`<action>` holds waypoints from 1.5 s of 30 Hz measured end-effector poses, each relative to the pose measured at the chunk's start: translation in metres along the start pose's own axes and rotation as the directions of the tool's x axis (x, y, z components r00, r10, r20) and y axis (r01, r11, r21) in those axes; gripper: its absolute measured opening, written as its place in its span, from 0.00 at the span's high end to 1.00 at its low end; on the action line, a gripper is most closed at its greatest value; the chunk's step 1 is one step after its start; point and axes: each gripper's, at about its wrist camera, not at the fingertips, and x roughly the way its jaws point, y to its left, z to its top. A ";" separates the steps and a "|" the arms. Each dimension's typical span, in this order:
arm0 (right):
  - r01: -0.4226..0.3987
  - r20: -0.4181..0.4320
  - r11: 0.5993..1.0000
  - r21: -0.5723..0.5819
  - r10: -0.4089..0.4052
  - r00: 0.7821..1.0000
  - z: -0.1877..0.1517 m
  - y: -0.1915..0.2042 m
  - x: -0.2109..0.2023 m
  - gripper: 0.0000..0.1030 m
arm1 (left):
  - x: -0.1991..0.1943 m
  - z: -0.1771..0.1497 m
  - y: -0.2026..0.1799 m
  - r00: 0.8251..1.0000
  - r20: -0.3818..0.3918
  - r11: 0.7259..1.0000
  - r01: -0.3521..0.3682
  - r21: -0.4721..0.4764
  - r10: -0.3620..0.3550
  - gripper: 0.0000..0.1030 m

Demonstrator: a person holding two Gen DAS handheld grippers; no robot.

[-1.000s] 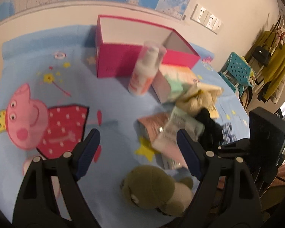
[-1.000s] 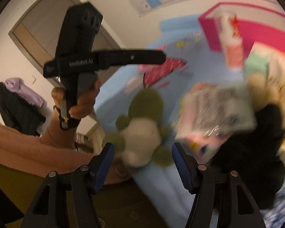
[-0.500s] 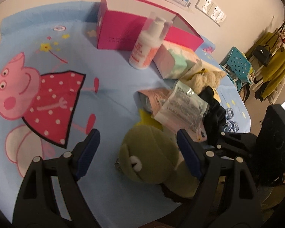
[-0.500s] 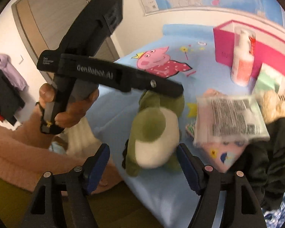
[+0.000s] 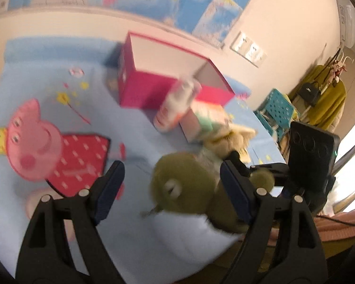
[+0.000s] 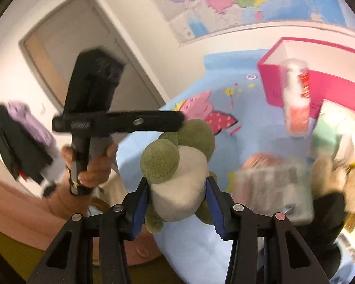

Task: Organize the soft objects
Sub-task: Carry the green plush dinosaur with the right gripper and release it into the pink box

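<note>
The right gripper [image 6: 176,203] has just been closing and now pinches the green plush [image 6: 177,165] across its pale belly, pads pressing in on both sides, so that's the grab done. The plush sits at about 6 o'clock on the blue sheet [image 5: 135,130], near the front edge, and looks like it's coming off the surface. The left gripper [image 5: 170,189] hangs wide apart with nothing between its pads, plush head just in front of it. The pink box [image 5: 153,90] is up at 12 o'clock, open on top, which I'd guess is where soft stuff goes. The catch: a bottle [image 5: 177,104] stands right in front of the box, so I'd carry the plush high and come in over the rim rather than straight across. Squishy toy, so keep the squeeze firm or it'll slip out.
</note>
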 end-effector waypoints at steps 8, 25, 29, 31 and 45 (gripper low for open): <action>-0.044 -0.064 0.972 0.232 0.061 0.996 0.016 -0.071 -0.003 0.52 | 0.048 0.005 0.014 0.996 -0.089 1.000 0.017 0.008 -0.016 0.19; 0.288 0.054 0.952 0.108 -0.295 0.954 0.014 -0.045 -0.034 0.41 | 0.107 0.022 0.001 0.973 -0.183 0.987 0.154 0.050 -0.142 0.19; 0.350 0.046 0.935 0.051 -0.352 0.935 0.014 -0.041 -0.019 0.43 | 0.112 0.025 0.003 0.969 -0.190 0.985 0.170 0.031 -0.161 0.19; 0.372 0.052 0.927 0.038 -0.374 0.926 0.011 -0.042 -0.021 0.54 | 0.114 0.026 0.003 0.967 -0.194 0.985 0.171 0.025 -0.163 0.19; 0.106 0.267 0.989 0.104 -0.130 0.955 0.033 -0.041 -0.074 0.60 | 0.068 0.040 -0.039 0.970 -0.119 0.961 0.231 0.152 -0.214 0.19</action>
